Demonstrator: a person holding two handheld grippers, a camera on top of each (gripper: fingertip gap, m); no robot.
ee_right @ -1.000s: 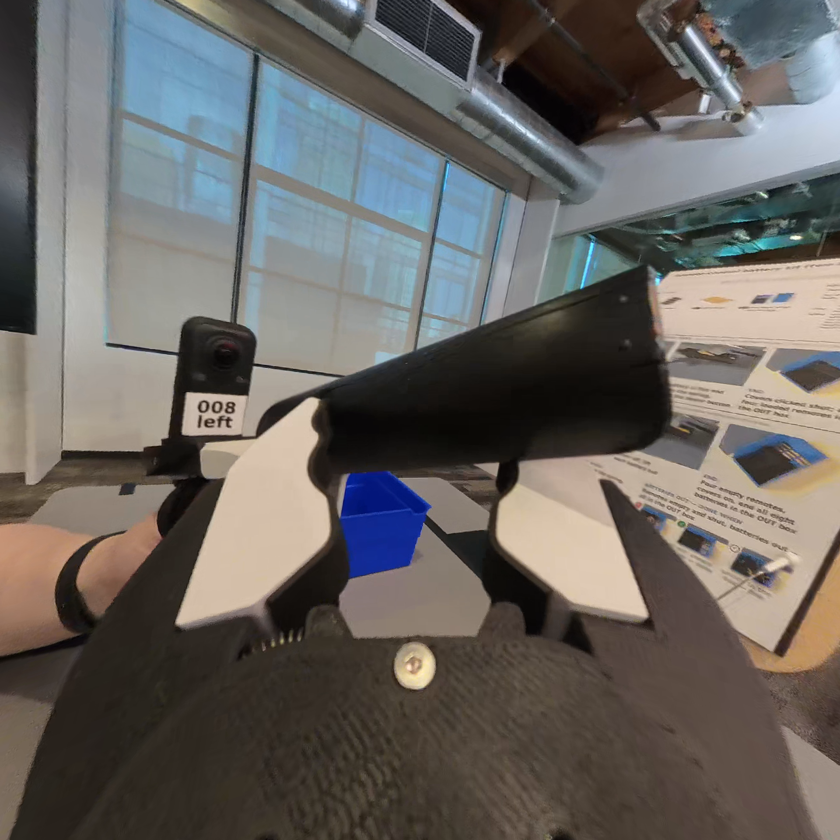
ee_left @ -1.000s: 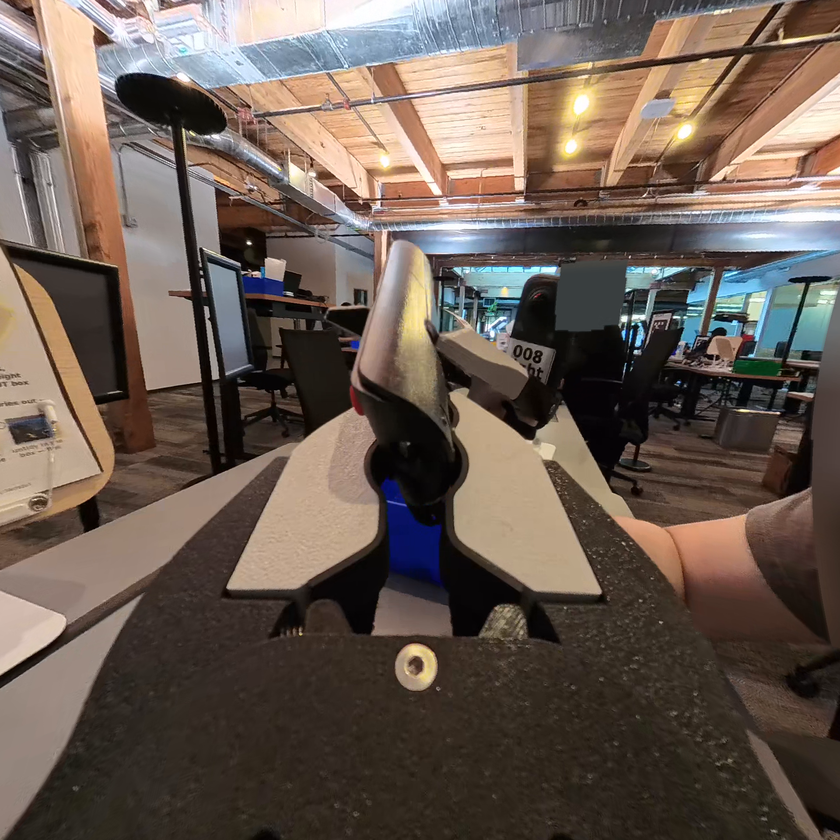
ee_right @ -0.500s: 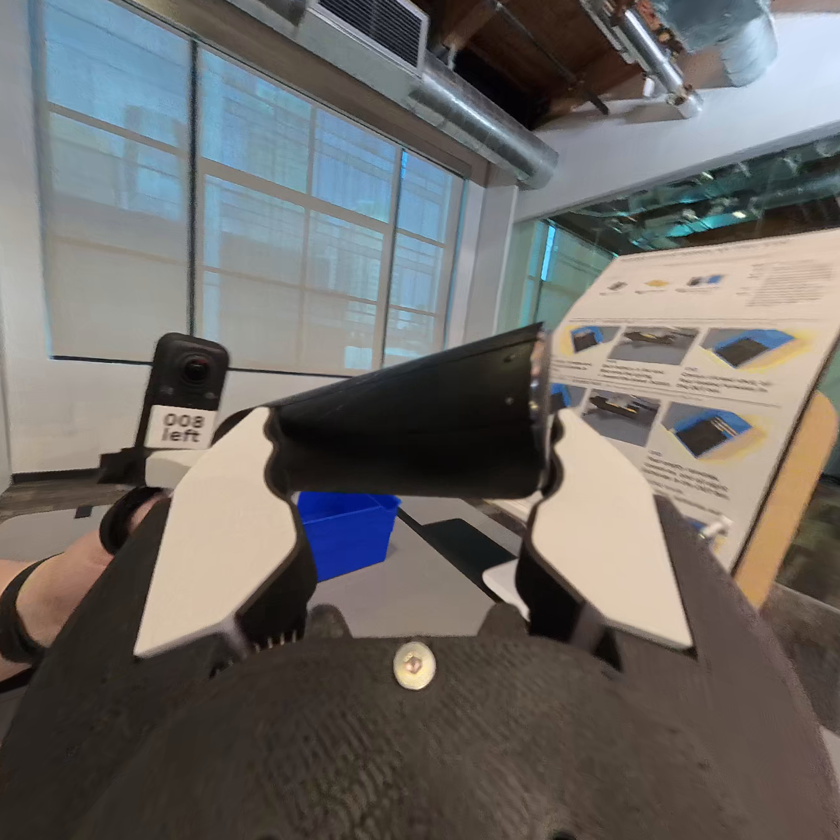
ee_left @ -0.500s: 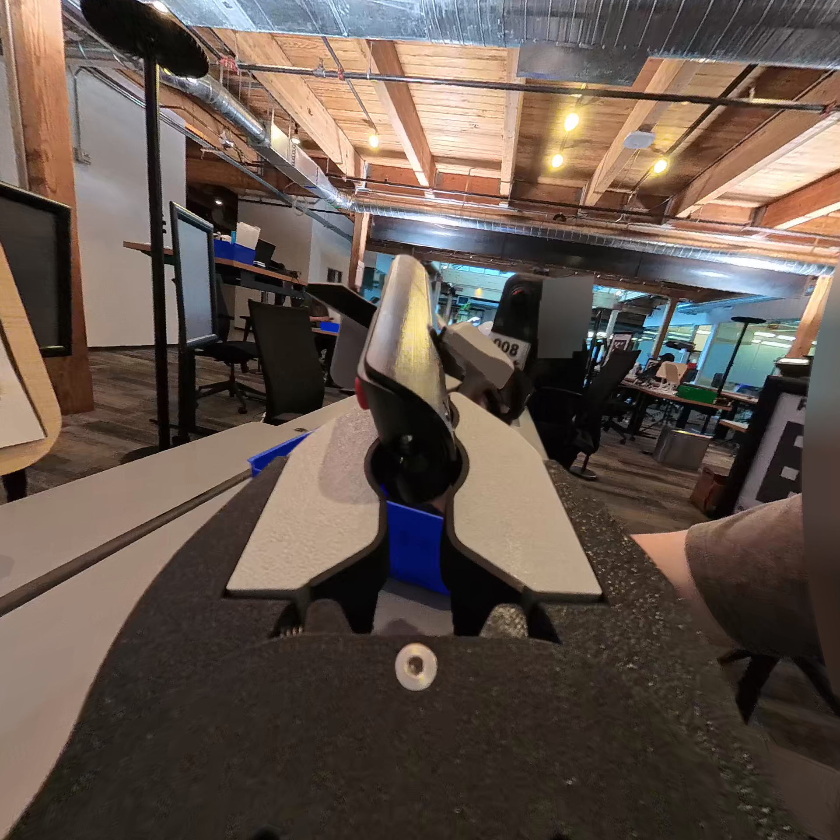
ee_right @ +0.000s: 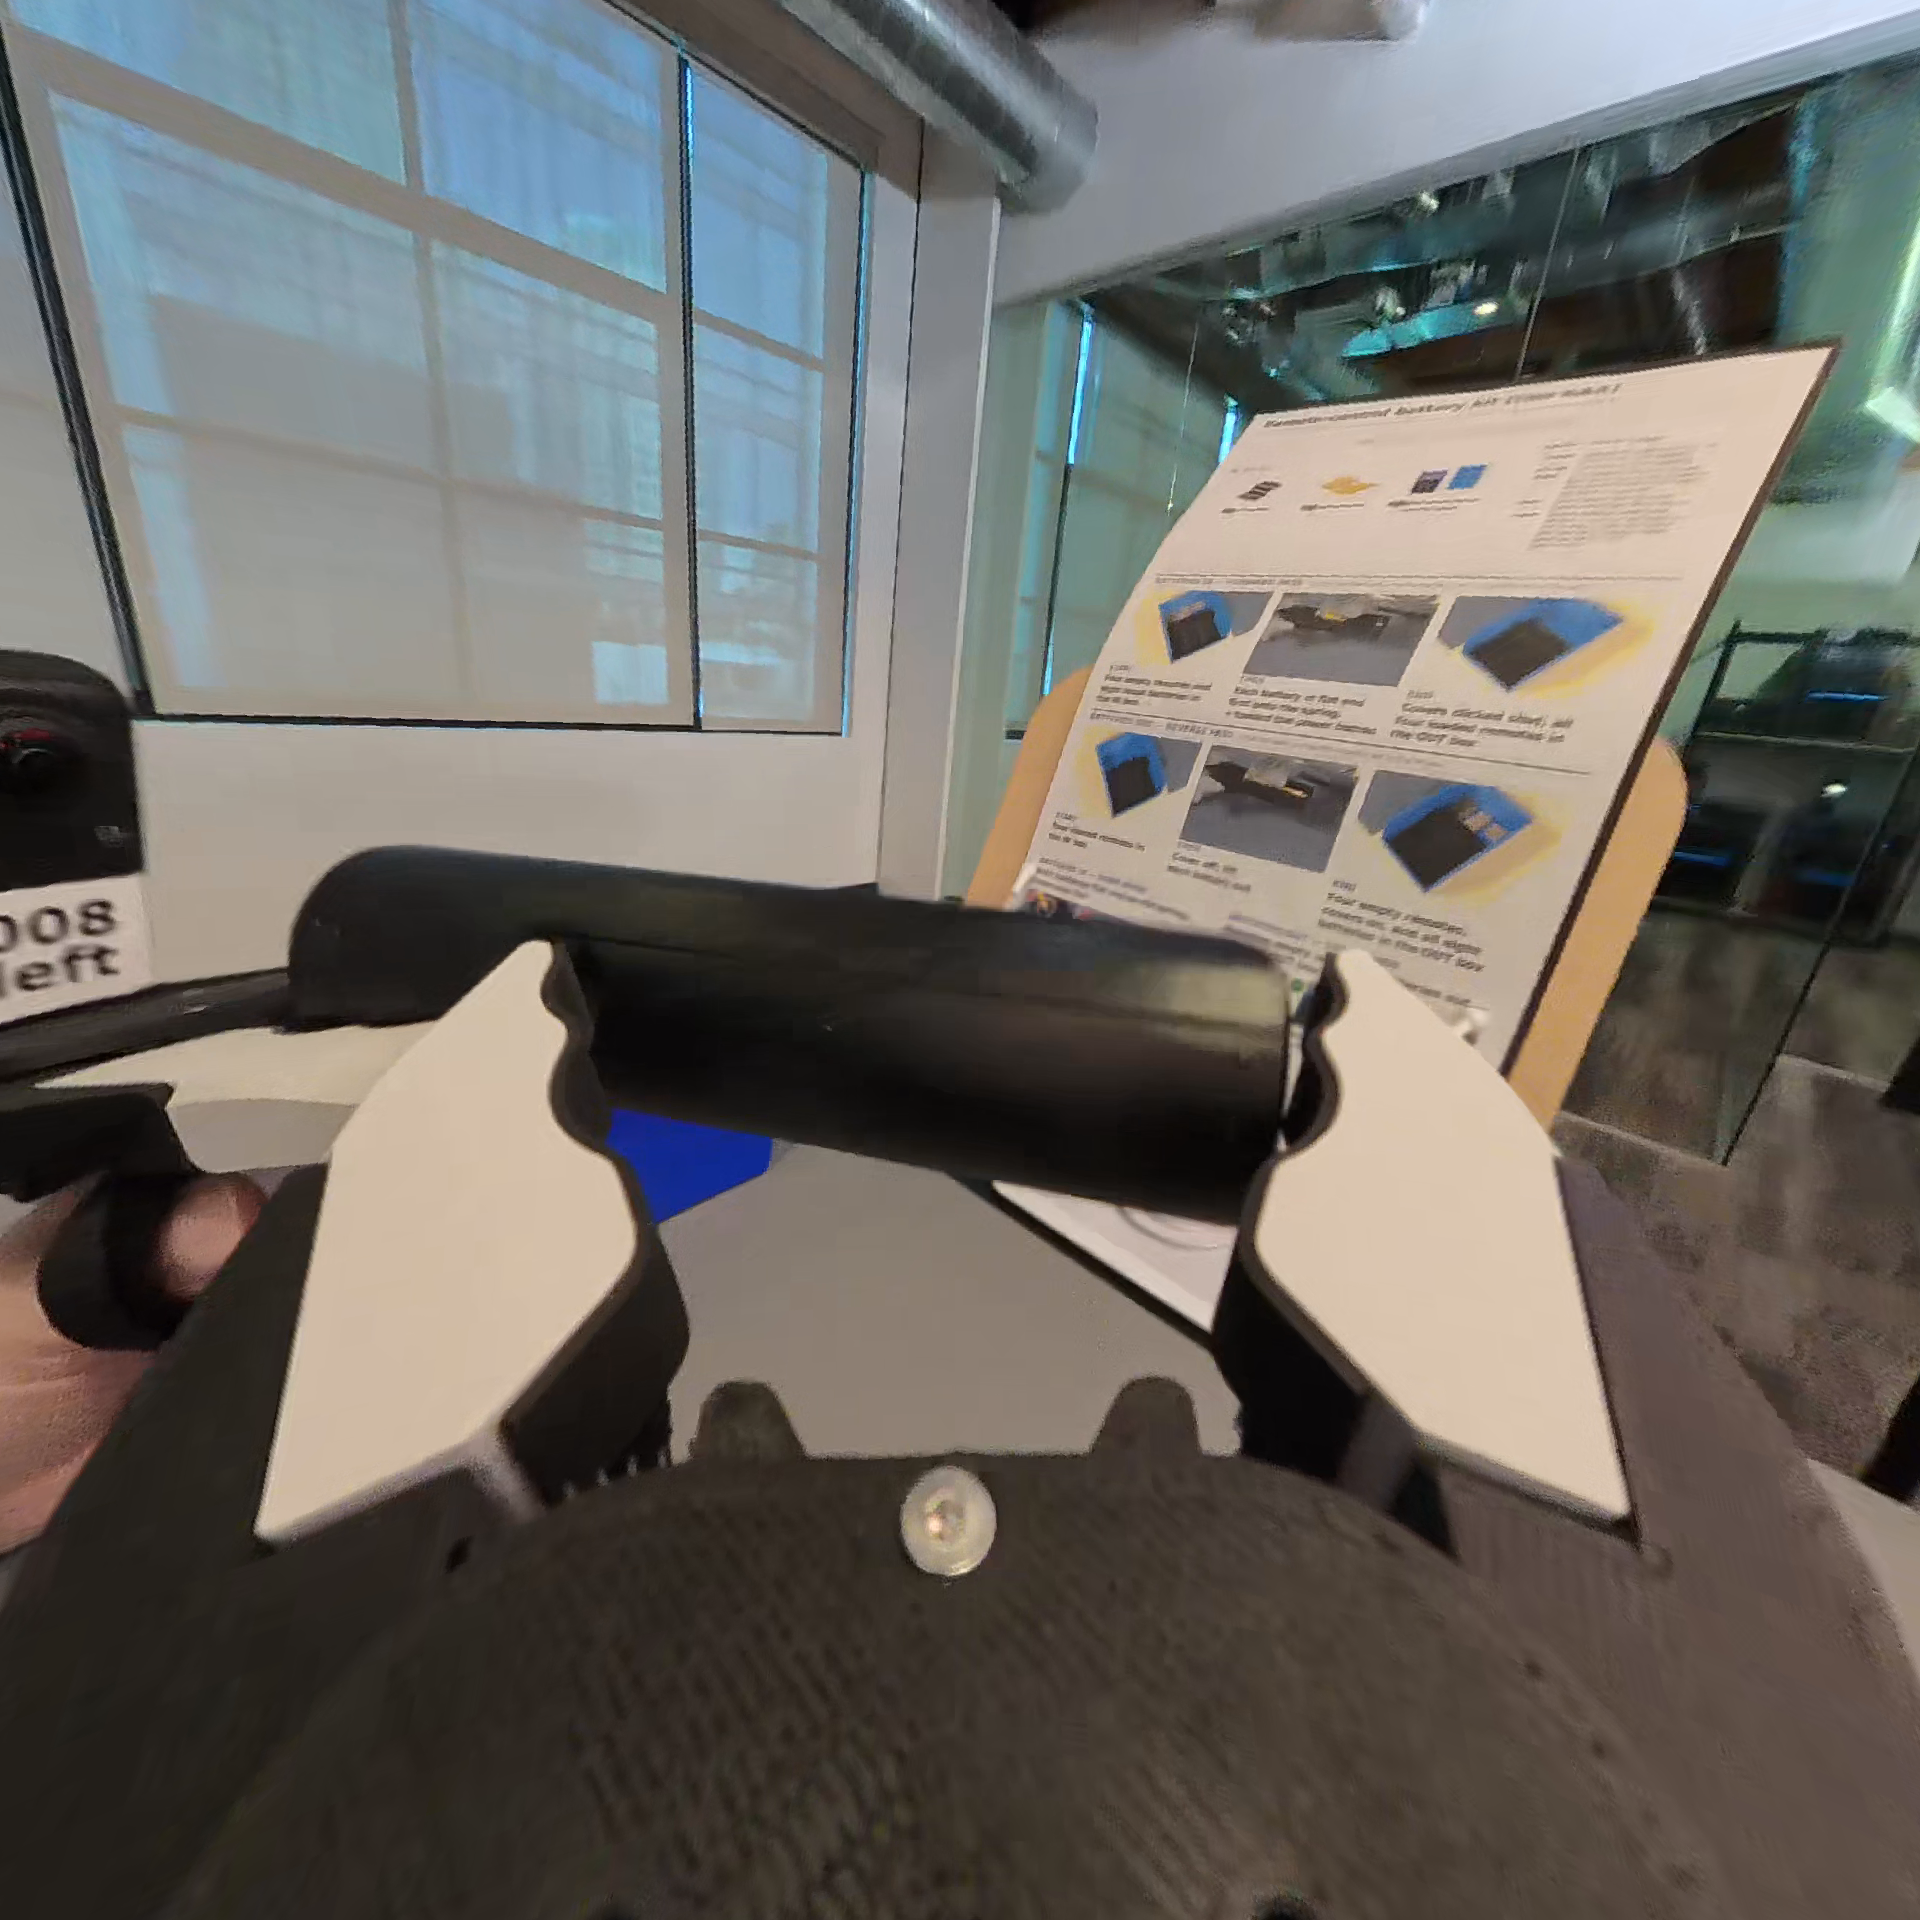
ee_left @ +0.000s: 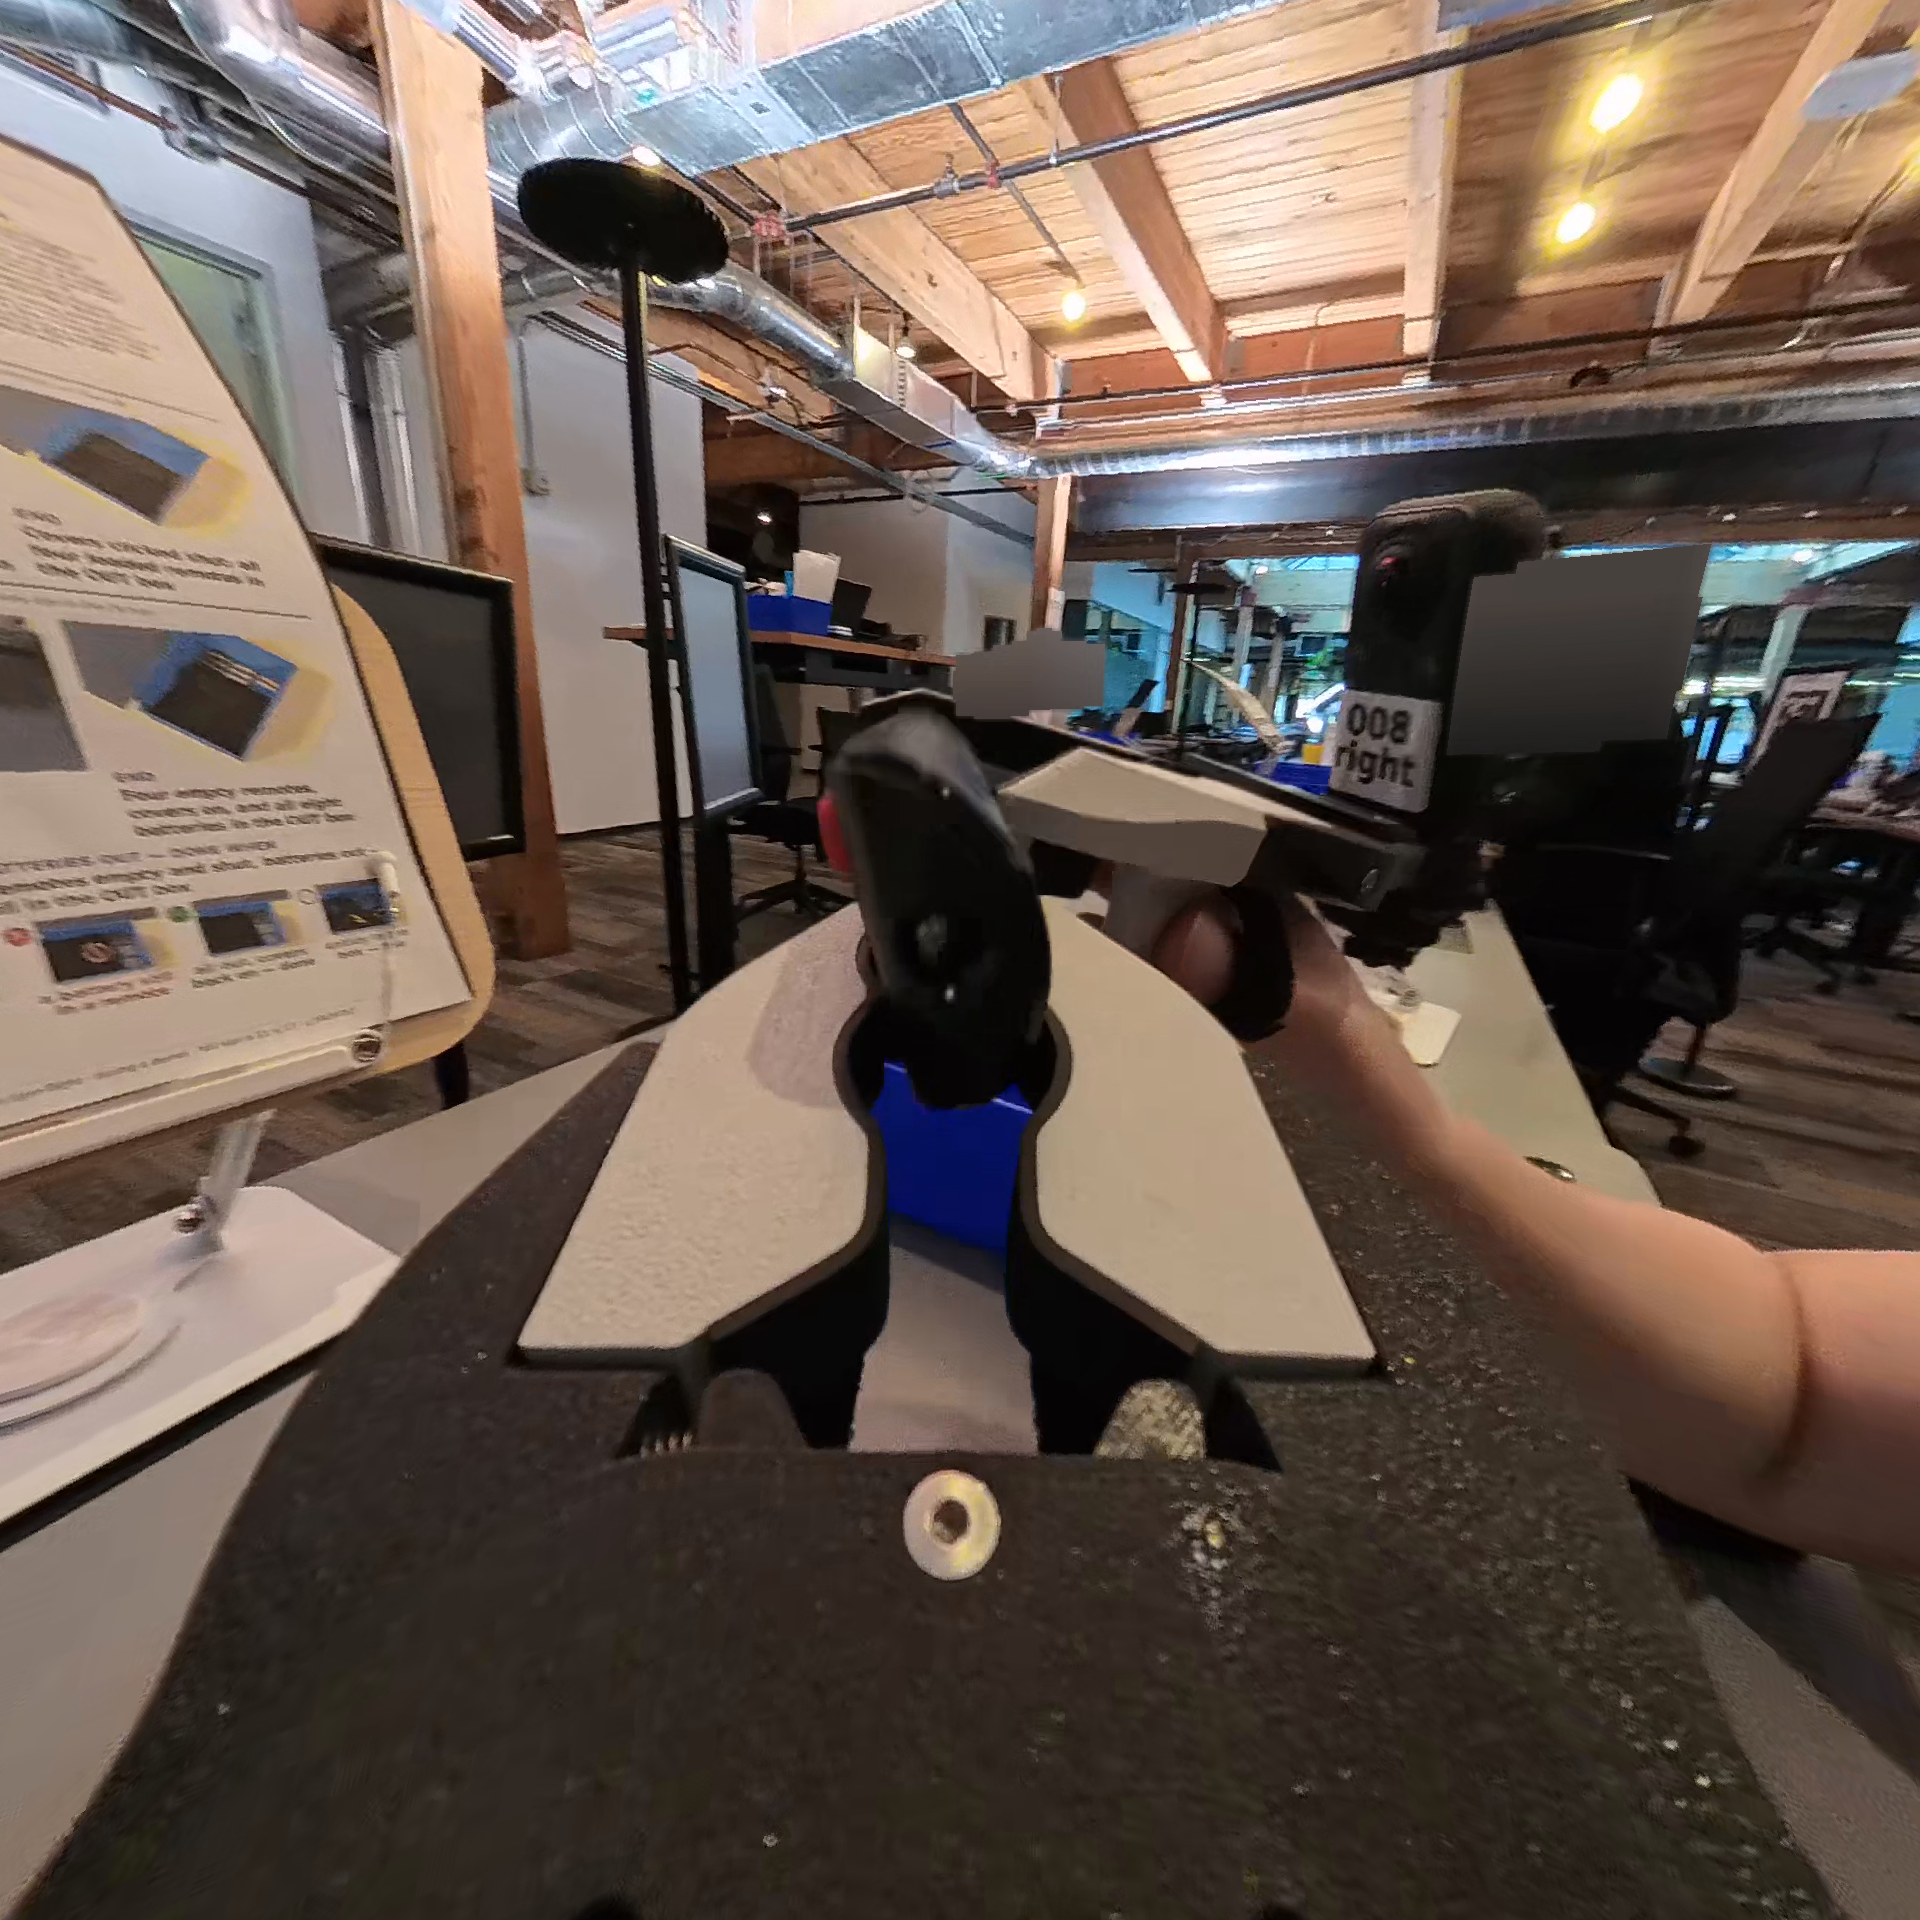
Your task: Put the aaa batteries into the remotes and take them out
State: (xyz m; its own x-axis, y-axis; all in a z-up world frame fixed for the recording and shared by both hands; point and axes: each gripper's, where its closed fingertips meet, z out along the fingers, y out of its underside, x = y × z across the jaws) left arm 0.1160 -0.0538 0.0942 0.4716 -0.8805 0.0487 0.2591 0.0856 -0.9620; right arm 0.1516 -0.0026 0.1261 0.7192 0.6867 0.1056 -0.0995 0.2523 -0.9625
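A black remote (ee_left: 940, 904) is held up in the air between both grippers. My left gripper (ee_left: 951, 1049) is shut on one end of it, which I see end-on with a red button at its edge. In the right wrist view the remote (ee_right: 914, 1029) lies level across my right gripper (ee_right: 940, 1039). That gripper's fingers clamp it lengthwise, the right fingertip (ee_right: 1340, 1039) against the remote's end. The right gripper's finger (ee_left: 1132, 831) also shows in the left wrist view, beside the remote. No batteries are visible.
A blue bin (ee_left: 956, 1164) stands on the grey table (ee_left: 114, 1621) below the remote; it also shows in the right wrist view (ee_right: 686, 1153). An instruction board (ee_left: 156, 675) on a stand is at the left, and to the right in the right wrist view (ee_right: 1403, 675). Office chairs and desks stand beyond.
Both grippers turned with the remote. The remote went from tilted to level in the right wrist view, and the right fingers closed in on it. The board came back into the left wrist view.
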